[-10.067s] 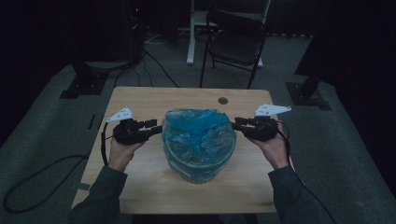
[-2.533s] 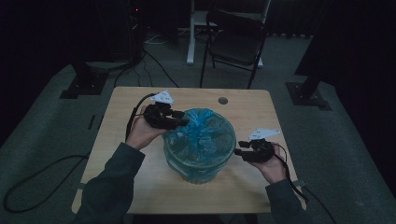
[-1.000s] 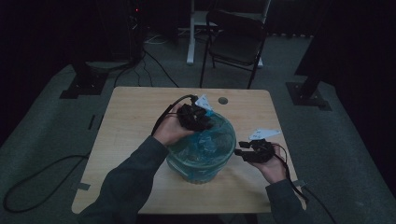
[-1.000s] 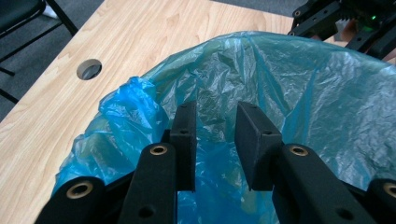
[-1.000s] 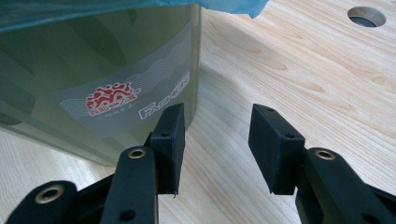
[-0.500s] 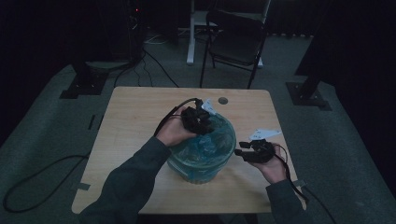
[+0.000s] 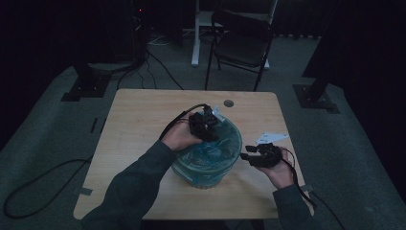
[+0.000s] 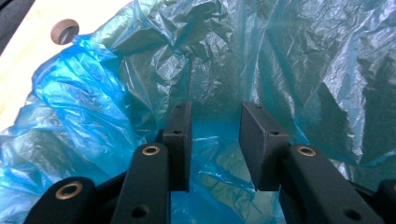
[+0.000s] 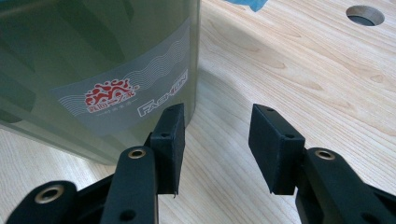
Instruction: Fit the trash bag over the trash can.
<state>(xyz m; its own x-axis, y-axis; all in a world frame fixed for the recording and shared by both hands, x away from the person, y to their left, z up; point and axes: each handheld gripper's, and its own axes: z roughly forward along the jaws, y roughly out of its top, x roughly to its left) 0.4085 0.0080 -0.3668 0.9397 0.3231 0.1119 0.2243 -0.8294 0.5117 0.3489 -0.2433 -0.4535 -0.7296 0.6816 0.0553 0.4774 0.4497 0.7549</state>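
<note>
Reaching into the blue bag (image 8: 107, 107) in the bin (image 7: 206, 167) on the bench (image 7: 134, 120).
Left hand-held gripper (image 8: 215, 135) dips inside, jaws just opening, holding nothing. Right hand-held gripper (image 9: 217, 140) waits low beside the bin, open and empty. Bin label (image 9: 126, 93) reads "FASHION".

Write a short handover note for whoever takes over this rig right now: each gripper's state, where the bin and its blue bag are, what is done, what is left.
Left gripper: down inside the bin, jaws just been opening, gap between them free, blue bag ahead.
Right gripper: jaws open, holding nothing, low over the table beside the bin.
Done: bag is in the bin, its edge folded over part of the rim.
Left, probably: press the liner against the walls and settle the rim all round.
</note>
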